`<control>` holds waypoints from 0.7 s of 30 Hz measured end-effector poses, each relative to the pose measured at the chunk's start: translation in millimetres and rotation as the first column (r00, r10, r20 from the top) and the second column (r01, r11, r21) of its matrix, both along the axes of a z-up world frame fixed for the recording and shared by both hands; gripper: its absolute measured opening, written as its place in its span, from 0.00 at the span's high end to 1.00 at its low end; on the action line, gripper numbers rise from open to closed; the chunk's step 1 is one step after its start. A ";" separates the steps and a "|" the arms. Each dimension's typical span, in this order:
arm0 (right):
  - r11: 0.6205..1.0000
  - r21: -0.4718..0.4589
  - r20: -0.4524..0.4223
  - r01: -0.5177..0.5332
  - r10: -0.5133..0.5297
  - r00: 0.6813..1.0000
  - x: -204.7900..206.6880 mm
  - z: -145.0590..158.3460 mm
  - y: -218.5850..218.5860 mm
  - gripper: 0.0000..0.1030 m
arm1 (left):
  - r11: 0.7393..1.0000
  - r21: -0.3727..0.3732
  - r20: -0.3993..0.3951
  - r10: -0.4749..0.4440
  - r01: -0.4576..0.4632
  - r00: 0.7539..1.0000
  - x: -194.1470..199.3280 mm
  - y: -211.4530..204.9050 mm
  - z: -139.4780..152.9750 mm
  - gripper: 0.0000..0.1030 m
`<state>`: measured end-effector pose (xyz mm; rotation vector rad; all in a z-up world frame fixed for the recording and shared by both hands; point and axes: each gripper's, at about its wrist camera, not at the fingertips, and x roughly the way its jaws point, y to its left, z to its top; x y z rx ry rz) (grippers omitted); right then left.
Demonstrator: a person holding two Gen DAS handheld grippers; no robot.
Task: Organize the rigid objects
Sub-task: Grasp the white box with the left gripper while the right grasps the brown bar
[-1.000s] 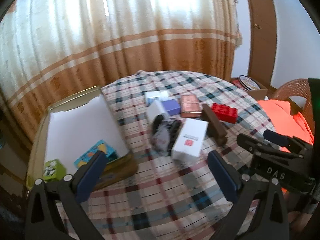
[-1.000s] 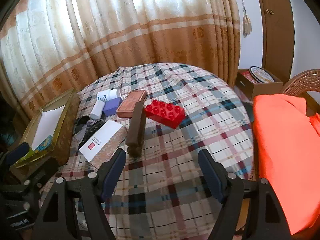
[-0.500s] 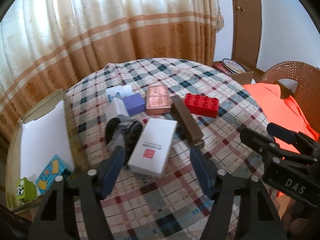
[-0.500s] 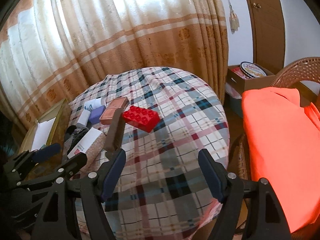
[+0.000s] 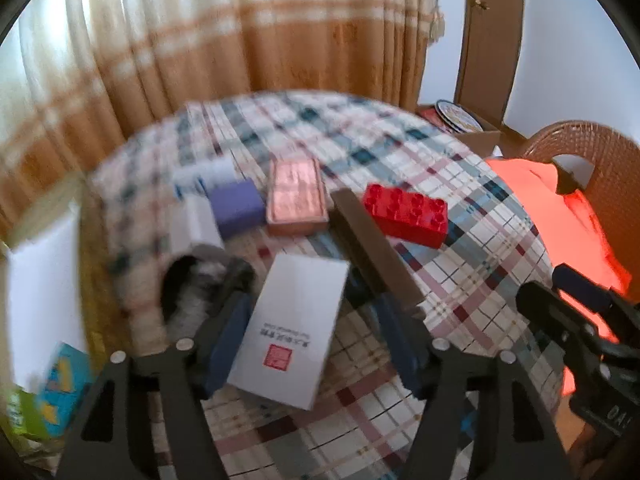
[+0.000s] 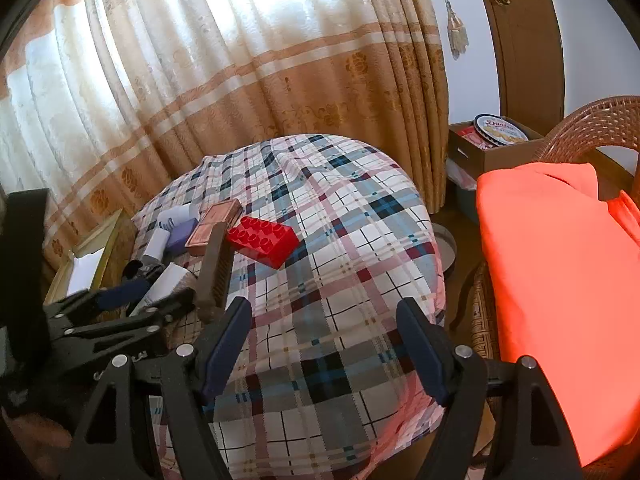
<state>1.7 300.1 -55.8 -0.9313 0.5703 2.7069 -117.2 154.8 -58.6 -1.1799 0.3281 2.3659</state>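
Left gripper (image 5: pixel 312 340), the nearer, straddles white box (image 5: pixel 292 332); jaws opening, pads not yet pressing. Box's long axis runs 12 to 6. Right gripper (image 6: pixel 324 344) wide, empty; red brick (image 6: pixel 262 240) at 11.

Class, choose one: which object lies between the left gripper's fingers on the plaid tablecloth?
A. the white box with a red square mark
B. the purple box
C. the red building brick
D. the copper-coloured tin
A: the white box lies between the left gripper fingers, whose jaws are opening.
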 end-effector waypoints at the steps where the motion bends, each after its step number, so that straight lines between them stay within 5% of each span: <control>1: 1.000 -0.001 0.001 0.002 -0.002 1.000 0.5 -0.1 0.9 0.25 | 1.000 0.019 0.059 0.012 -0.013 0.998 -6.0 -2.8 -8.6 0.38; 8: 1.000 -0.002 0.000 0.014 -0.014 1.000 2.5 -1.0 4.7 0.25 | 0.997 0.052 0.037 0.062 -0.064 0.997 -2.9 -14.0 -7.1 0.60; 21: 0.999 0.030 -0.004 -0.013 0.013 1.000 1.5 8.8 -5.2 0.25 | 0.988 0.134 0.012 0.081 -0.082 0.997 21.1 -32.4 11.5 0.61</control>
